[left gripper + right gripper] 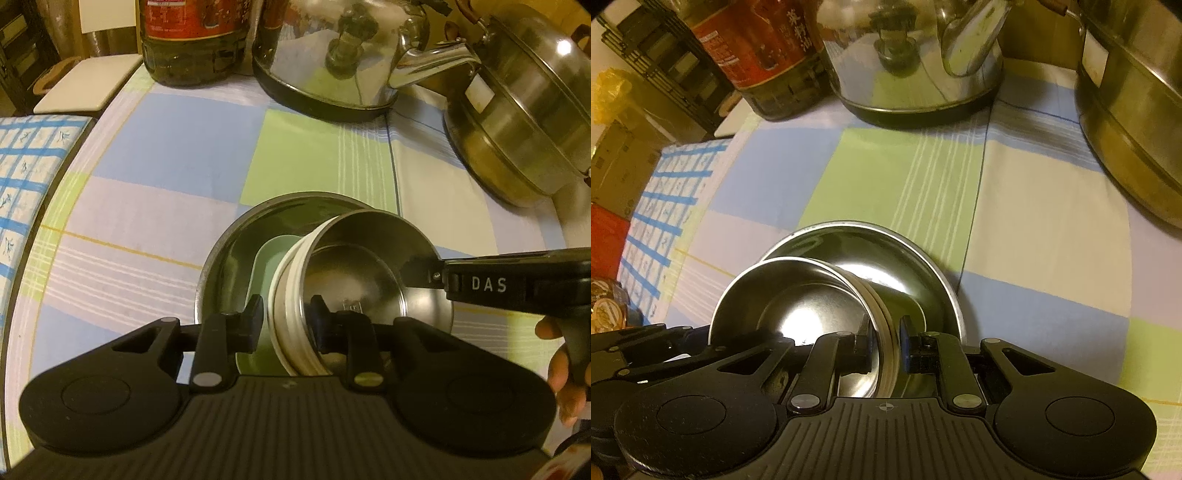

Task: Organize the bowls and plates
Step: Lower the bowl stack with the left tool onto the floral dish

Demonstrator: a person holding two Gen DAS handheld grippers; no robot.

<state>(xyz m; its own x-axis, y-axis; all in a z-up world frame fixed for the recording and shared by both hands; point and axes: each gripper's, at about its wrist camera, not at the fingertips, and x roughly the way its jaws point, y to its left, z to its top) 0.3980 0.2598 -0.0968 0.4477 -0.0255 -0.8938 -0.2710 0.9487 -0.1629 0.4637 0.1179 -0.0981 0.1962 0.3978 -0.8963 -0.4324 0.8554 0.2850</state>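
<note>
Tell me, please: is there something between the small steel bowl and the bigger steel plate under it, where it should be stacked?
Nothing visible blocks it. The small steel bowl, tilted, is held over the steel plate by the left gripper and right gripper, each with its jaws astride the rim. Only a pale green reflection shows inside the plate.

Home kitchen: kettle, steamer pot, oil bottle

Kettle & oil bottle tops cut off by frame edge.
</note>
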